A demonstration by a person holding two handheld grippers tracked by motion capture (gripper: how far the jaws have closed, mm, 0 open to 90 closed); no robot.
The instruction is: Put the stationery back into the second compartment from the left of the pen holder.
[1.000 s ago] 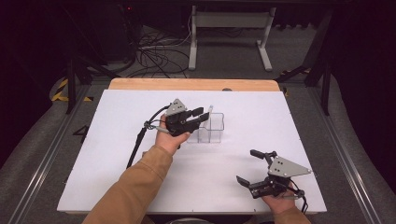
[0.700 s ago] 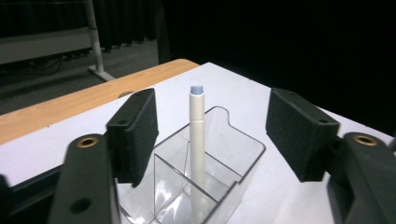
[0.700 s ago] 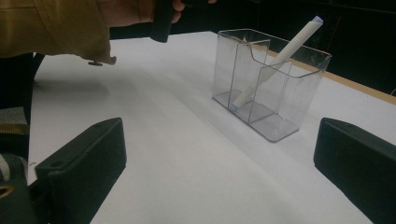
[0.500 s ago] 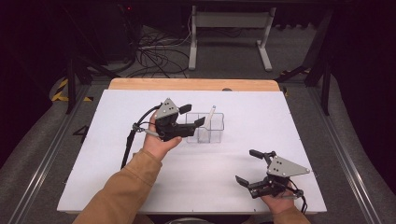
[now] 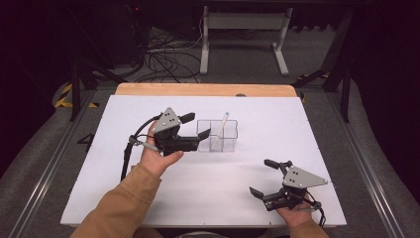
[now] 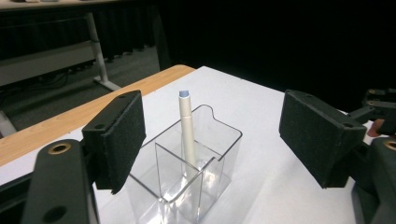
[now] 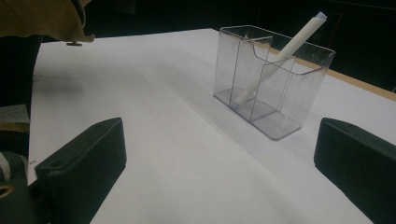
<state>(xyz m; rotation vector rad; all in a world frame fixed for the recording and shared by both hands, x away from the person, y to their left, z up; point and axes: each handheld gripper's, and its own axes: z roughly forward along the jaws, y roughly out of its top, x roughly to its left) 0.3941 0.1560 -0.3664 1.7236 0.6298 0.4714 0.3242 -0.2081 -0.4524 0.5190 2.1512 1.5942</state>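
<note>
Left tool (image 5: 193, 131): released, jaws just been widening, nothing between the pads; clear of the holder and empty. Cream-white slim pen with a pale blue tip (image 6: 187, 135) standing in the clear plastic two-compartment holder (image 5: 217, 135), mid-counter toward the far edge, leaning against the holder's wall. Long axis steeply up, tip tilted toward the far right corner in the high view. Holder just beside the left tool, straight ahead of its jaws; right tool (image 5: 266, 179) well apart near the near right corner, spread wide and empty. Left hand clearly nearer. Open white counter (image 5: 317, 124) on every side; likely room to withdraw toward the near left edge.
</note>
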